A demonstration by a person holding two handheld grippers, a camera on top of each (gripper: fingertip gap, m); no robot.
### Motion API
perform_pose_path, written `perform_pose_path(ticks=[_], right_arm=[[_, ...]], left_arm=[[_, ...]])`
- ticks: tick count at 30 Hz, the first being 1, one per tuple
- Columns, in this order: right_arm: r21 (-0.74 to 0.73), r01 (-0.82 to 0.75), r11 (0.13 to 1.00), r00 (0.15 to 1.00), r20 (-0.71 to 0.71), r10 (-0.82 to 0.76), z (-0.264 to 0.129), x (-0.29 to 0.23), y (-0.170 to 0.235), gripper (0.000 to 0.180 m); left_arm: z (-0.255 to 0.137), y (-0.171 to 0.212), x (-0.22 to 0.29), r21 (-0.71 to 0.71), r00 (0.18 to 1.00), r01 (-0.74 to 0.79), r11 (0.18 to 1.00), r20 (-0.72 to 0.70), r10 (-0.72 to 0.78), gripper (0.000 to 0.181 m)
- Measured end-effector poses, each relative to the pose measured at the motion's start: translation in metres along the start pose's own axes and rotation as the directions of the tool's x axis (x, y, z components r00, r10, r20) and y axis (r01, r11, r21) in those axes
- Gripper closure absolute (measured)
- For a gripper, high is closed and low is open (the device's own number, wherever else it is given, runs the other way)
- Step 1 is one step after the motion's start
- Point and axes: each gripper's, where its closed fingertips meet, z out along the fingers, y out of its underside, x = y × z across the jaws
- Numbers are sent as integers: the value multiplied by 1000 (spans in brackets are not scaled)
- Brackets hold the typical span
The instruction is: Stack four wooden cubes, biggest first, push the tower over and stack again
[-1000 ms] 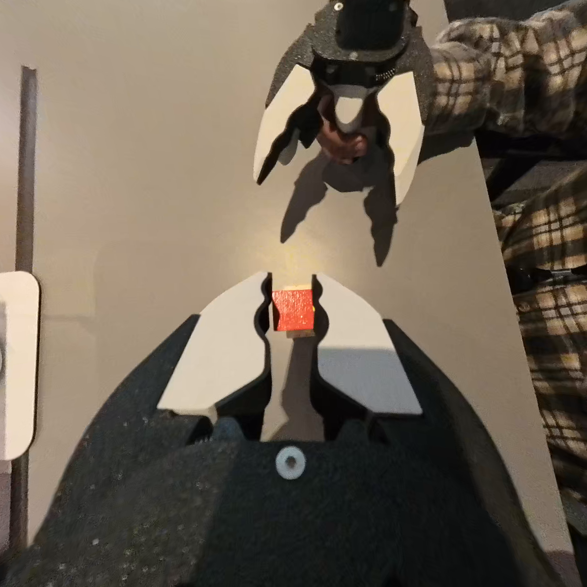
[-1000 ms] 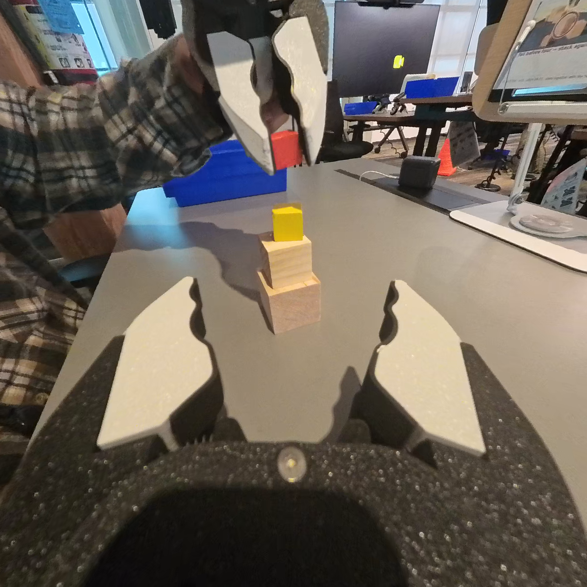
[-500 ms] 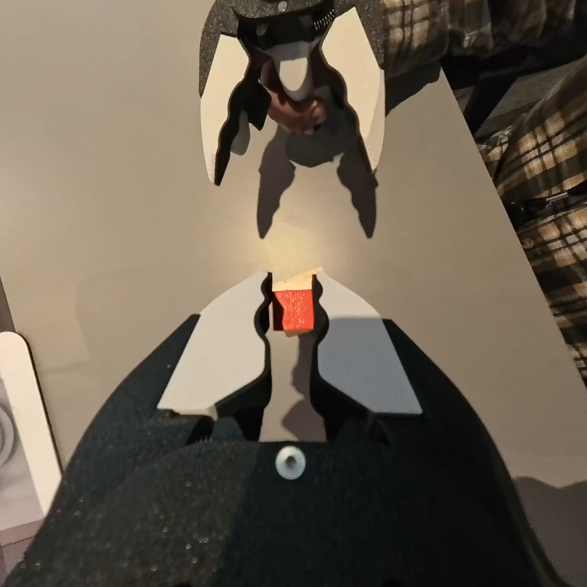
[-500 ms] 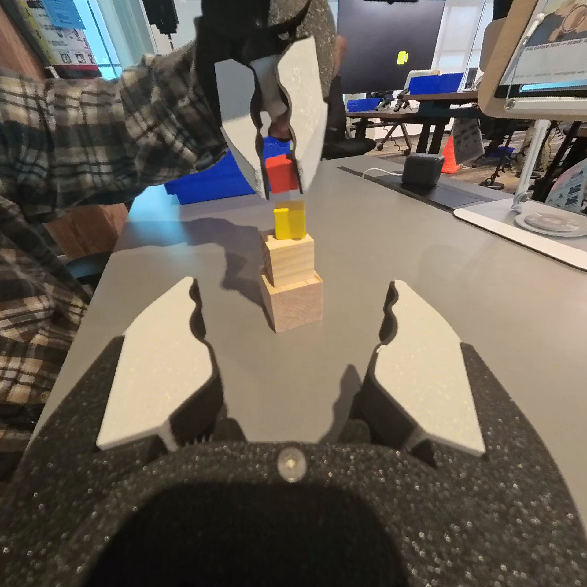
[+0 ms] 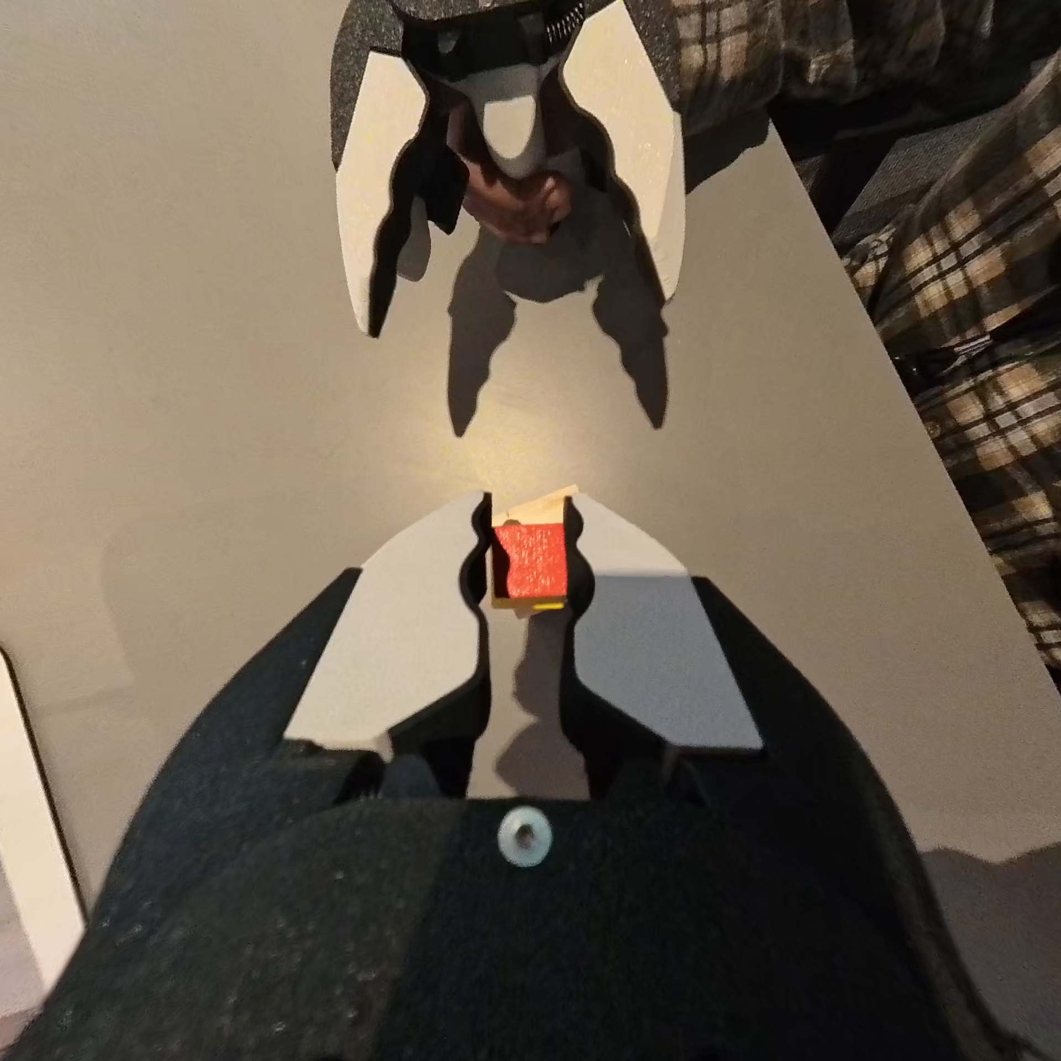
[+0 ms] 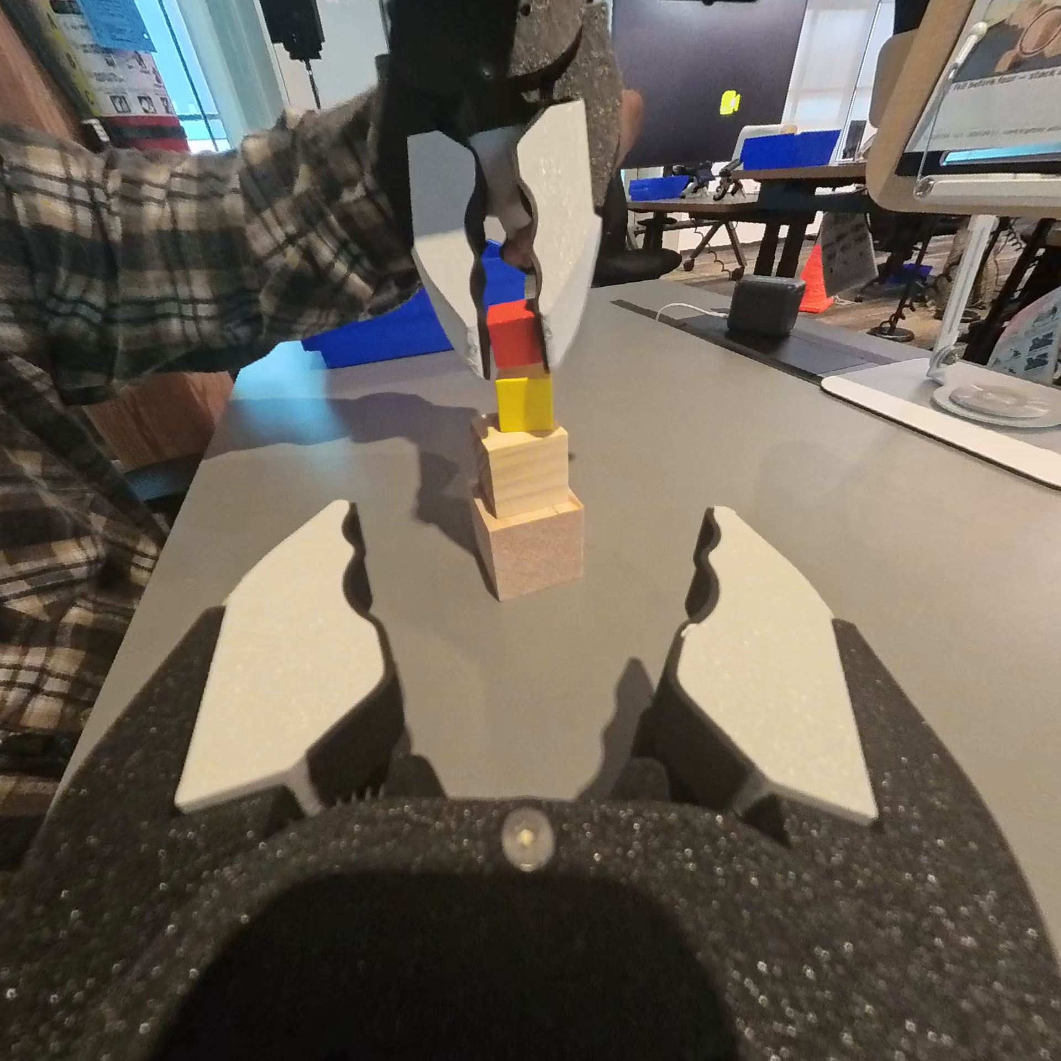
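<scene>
Lowered since earlier frames: left gripper (image 6: 514,367) brought red cube (image 6: 512,340) down onto tower top.

Left wrist view: fingers pinched red cube (image 5: 531,561) from both sides, yellow sliver and pale wood showing beneath; right gripper (image 5: 514,321) hung far, fingers spread, empty.

Right wrist view: red cube sat touching yellow cube (image 6: 525,403), above smaller plain cube (image 6: 525,472) and biggest plain cube (image 6: 531,548) on grey table (image 6: 804,574). Fourth cube apparently placed, unreleased; push-over and restack presumably left.
</scene>
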Motion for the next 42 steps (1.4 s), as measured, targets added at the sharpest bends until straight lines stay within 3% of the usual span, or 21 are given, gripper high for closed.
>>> perform_pose_path(ticks=[22,28,32,35,38,42], right_arm=[[-4,-1,1000,1000,1,1,1,0,1,70],[-4,1,1000,1000,2,-1,0,0,1,70],[1,0,1000,1000,-1,0,-1,0,0,70],[2,1,1000,1000,0,-1,0,0,0,70],[-9,8,1000,1000,-4,-8,1,-1,1,70],[-13,-12,1000,999,-39,11,0,5,3,70]], left_arm=[[1,3,-2,38,1000,29,999,-3,-29,157],[-19,0,-6,69,998,35,997,57,-39,146],[-68,-11,-9,268,983,86,959,134,-126,140],[-108,-9,-11,477,943,129,869,213,-257,137],[-131,14,-13,638,860,138,757,301,-411,120],[-142,68,-8,750,715,117,651,391,-580,114]])
